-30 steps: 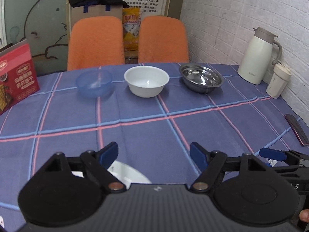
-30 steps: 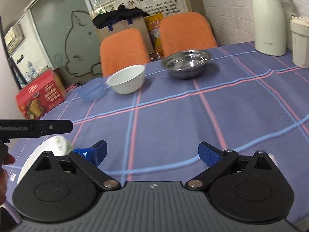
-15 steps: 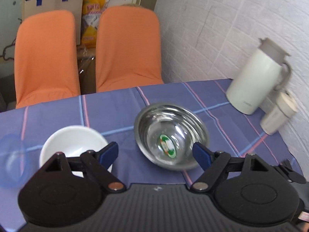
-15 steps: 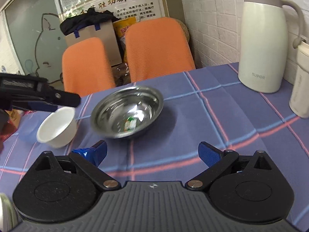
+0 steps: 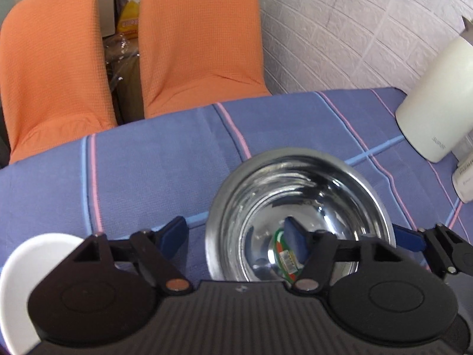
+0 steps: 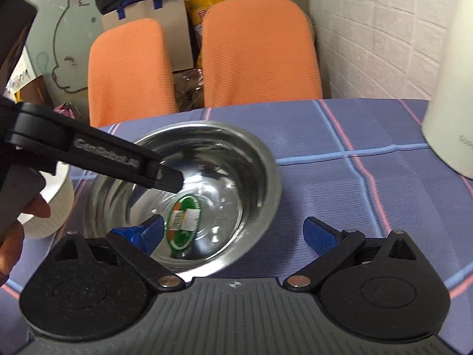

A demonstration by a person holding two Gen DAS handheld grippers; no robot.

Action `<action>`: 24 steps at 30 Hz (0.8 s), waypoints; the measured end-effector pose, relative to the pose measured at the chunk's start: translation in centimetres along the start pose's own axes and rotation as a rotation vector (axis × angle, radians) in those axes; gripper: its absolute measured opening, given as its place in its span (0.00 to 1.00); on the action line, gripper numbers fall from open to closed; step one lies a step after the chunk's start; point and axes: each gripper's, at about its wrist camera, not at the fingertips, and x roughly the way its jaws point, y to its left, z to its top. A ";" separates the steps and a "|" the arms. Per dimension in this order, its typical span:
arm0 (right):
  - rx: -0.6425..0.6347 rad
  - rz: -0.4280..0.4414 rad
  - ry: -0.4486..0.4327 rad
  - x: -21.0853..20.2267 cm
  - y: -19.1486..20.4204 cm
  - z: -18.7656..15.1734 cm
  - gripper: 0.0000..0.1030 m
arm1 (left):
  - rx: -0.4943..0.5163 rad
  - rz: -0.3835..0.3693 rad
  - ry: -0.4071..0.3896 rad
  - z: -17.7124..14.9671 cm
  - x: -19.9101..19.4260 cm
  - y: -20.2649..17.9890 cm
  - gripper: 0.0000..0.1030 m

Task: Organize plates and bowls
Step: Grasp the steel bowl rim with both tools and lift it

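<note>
Whereas half a second ago the stainless steel bowl (image 5: 301,207) sat ahead of both grippers, it now fills the lower centre of each view, and the cameras have closed in on it; the blue translucent bowl seen earlier at the left edge of the left wrist view has dropped out of frame, and the white bowl (image 5: 35,263) has shrunk to a sliver at the lower left. The left gripper (image 5: 236,239) has its jaws spread wide across the bowl's left rim; one blue pad sits outside the wall over the tablecloth (image 5: 147,171), the other hangs inside the basin, and nothing is clamped between them. The right gripper (image 6: 233,233) is likewise released; its left pad dips inside the bowl's near rim and its right pad stands outside over the cloth, so the two tools straddle opposite sides of the same bowl. In the right wrist view the left gripper's black finger reaches in from the left edge to the bowl's middle, with part of a hand (image 6: 17,227) below it at the lower left. Inside the steel bowl lies only a round green, red and white sticker (image 6: 184,222) on the bottom; the white bowl stands just left of it, its inside out of view. At the right edge stands a cream thermos jug (image 5: 437,103); two orange chairs (image 6: 260,50) fill the top of the frame.
</note>
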 end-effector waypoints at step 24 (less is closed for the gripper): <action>-0.011 0.071 0.044 -7.2 3.5 -2.7 0.88 | 0.056 -0.036 0.088 -4.6 -5.0 -2.3 0.37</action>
